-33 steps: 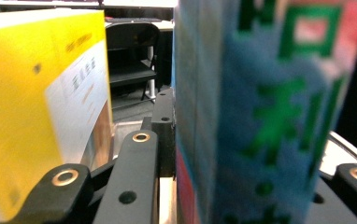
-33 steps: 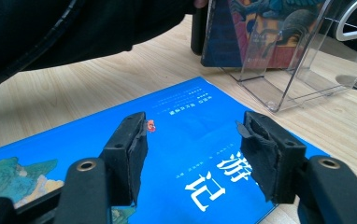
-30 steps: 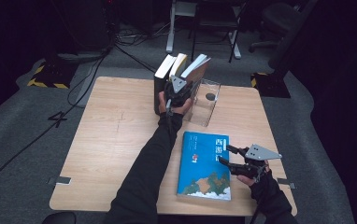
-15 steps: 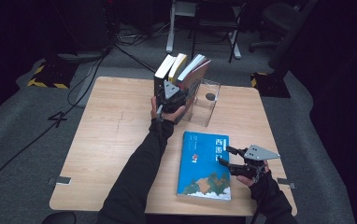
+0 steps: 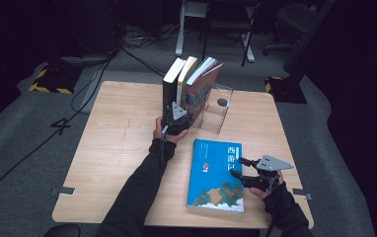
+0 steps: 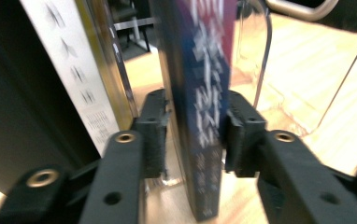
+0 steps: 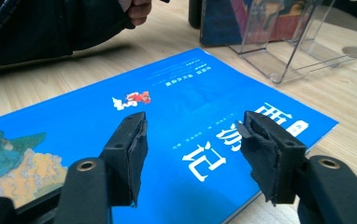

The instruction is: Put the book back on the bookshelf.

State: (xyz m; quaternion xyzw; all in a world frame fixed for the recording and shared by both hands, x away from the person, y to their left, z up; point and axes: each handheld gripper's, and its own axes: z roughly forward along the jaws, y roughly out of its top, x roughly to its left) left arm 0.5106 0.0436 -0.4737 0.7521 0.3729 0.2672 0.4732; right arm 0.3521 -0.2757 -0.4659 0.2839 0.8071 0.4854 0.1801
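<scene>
While three upright books (image 5: pixel 190 86) beside a clear stand (image 5: pixel 217 108) were shown from above, the left gripper (image 6: pixel 193 133) was seen up close straddling one book's spine (image 6: pixel 200 116), small gaps visible; the right gripper (image 7: pixel 190 140) was held wide open over the flat blue book (image 7: pixel 176 135).

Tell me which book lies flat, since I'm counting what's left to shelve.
The blue-covered book lies flat on the table under the right gripper. The other three stand upright against the clear bookend.
</scene>
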